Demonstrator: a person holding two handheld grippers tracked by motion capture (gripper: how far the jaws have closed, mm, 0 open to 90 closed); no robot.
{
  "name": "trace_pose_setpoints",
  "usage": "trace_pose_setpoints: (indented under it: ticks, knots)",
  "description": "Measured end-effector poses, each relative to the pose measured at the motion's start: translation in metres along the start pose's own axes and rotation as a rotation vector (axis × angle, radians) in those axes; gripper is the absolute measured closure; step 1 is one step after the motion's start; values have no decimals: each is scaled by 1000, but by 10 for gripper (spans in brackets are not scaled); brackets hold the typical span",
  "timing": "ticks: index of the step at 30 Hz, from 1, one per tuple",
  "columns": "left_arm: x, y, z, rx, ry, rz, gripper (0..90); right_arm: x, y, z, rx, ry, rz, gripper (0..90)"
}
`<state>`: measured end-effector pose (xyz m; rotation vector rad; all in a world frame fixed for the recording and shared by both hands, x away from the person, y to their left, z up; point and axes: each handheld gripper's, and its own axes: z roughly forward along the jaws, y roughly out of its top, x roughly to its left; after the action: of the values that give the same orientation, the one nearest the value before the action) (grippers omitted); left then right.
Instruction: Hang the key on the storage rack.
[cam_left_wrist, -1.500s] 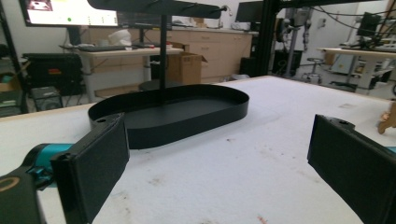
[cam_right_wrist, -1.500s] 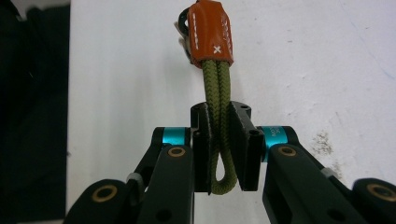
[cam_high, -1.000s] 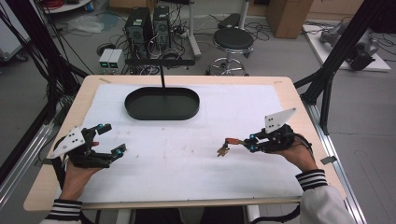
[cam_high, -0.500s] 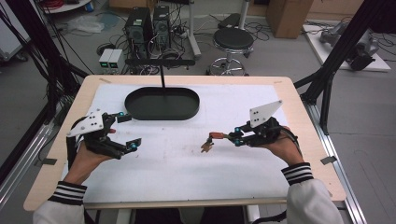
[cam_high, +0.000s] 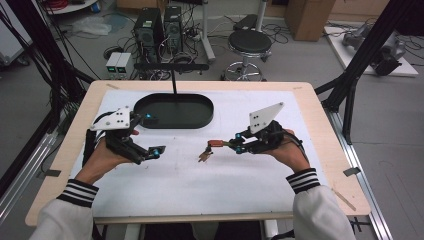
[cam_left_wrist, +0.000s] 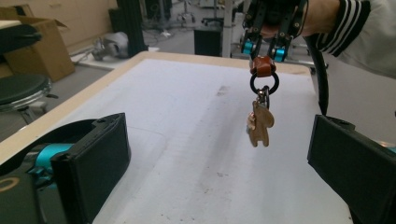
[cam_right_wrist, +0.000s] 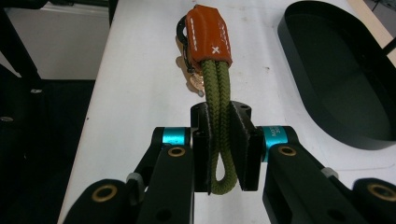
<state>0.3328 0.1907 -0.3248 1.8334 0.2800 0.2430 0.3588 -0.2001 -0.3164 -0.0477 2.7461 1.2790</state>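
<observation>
right gripper (cam_high: 239, 145): jaws pinched on the green cord loop (cam_right_wrist: 218, 116) of a keychain (cam_high: 210, 149); cord runs up between the pads, loop end poking out behind them.
left gripper (cam_high: 150, 135): jaws spread wide, nothing between them; sits at about 9 o'clock of the keychain, well apart from it.
keychain build: green cord into an orange leather sleeve (cam_right_wrist: 207, 35), black ring (cam_left_wrist: 264, 83) under it, small wooden animal charm (cam_left_wrist: 260, 123) hanging lowest.
keychain location: near table (cam_high: 320, 120) centre, just off the right gripper's tips at their 9 o'clock. From the left gripper view it hangs clear of the white mat (cam_high: 200, 185); from the high view I can't tell whether the charm touches.
tray (cam_high: 172, 111): black oval, empty, at roughly 11 o'clock from the keychain, just past the left gripper.
risk 1: grip is only on the round cord. A quick swing or tilt could let it slide through the pads and drop the keychain.
risk 2: charm dangles free on the ring. If the left gripper is meant to take it, sway could make those jaws close on air or knock it sideways.
risk 3: if the tray is the target, a low carry could snag the charm on its rim.
</observation>
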Motion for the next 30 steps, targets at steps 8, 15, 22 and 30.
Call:
trace_pose_setpoints:
  ticks: [8, 15, 22, 30]
  knots:
    - [-2, 15, 24, 74, -64, 40, 83, -1, 10, 11, 14, 17, 2, 798]
    - [-5, 27, 49, 141, -129, 50, 84, -1, 16, 15, 22, 22, -9, 798]
    - [-8, 33, 64, 181, -154, 60, 84, -1, 18, 20, 28, 25, -18, 798]
    - [-13, 36, 81, 263, -194, 53, 145, -1, 20, 24, 38, 36, -26, 798]
